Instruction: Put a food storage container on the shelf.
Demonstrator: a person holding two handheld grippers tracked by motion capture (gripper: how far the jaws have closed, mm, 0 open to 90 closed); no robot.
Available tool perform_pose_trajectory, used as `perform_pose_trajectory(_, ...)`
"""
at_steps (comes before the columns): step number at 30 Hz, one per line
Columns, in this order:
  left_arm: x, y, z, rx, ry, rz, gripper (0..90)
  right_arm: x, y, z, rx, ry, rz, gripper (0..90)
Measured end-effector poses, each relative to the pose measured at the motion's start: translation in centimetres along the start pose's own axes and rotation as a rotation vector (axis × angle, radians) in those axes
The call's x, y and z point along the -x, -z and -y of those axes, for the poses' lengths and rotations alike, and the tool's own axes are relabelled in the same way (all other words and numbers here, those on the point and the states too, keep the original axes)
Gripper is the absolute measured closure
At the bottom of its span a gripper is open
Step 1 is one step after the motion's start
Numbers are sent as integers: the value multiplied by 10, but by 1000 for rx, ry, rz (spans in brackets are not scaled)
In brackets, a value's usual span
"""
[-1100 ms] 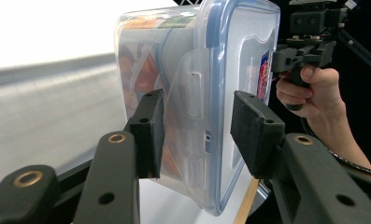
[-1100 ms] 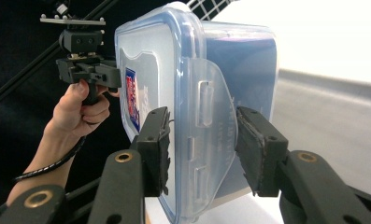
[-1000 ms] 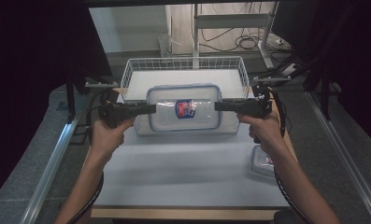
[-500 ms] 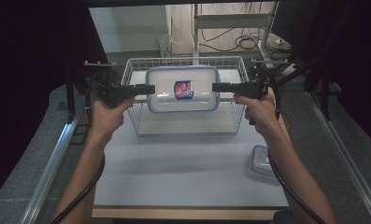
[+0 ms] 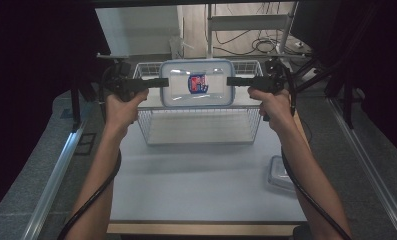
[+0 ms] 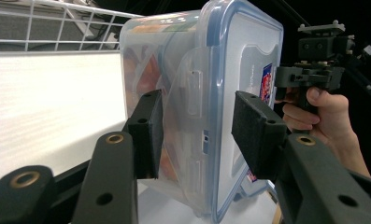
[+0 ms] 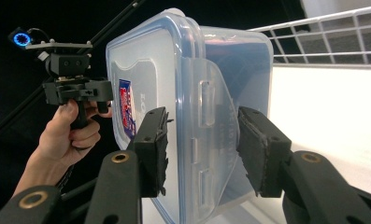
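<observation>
Two grippers, left (image 5: 158, 83) and right (image 5: 236, 81), are clamped on the short ends of a lidded plastic box (image 5: 198, 83), held level above the wire basket (image 5: 201, 134) on the counter (image 5: 201, 185).

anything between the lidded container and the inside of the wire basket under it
Nothing visible. The container, gripped at its ends by the left gripper and right gripper, hangs over the wire basket, whose top is open and floor looks bare.

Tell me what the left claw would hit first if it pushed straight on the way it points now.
The left claw points across at the lidded container, whose end it already clamps. Pushing on would drive the container toward the right claw at its far end.
</observation>
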State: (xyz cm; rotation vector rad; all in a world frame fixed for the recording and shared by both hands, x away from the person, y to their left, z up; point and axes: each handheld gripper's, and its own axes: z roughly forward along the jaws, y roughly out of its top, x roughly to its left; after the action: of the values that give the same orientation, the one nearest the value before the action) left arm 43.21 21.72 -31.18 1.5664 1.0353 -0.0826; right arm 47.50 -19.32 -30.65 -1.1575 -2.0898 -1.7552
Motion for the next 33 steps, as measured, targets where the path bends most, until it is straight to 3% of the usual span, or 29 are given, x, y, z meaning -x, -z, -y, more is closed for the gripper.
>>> perform_pose_trajectory(7, -14, -9, 0, 0, 40, 9, 541, 9, -5, -6, -5, -23, 22, 545)
perform_pose_trajectory(10, -15, -10, -1, 4, 42, 5, 539, 13, -6, -6, -5, -37, 14, 547)
perform_pose_trajectory(13, -12, -11, -2, 12, 22, -30, 521, 14, -8, -6, -9, -38, 12, 548)
perform_pose_trajectory(14, -9, -13, -3, 16, 10, -56, 512, 14, -9, -6, -8, -32, 20, 540)
perform_pose_trajectory(21, -14, -18, -2, 42, 28, -61, 495, 12, -17, -10, -4, 16, 87, 486)
perform_pose_trajectory(26, -17, -22, -3, 58, 41, -78, 447, 14, -22, -10, 22, 8, 109, 459)
perform_pose_trajectory(27, -15, -27, -4, 49, 32, -110, 414, 16, -25, -9, 34, -2, 100, 451)
perform_pose_trajectory(30, -15, -30, -5, 41, 31, -131, 374, 17, -28, -8, 48, -11, 113, 441)
perform_pose_trajectory(33, -17, -33, -6, 42, 50, -131, 359, 15, -29, -9, 73, 31, 161, 436)
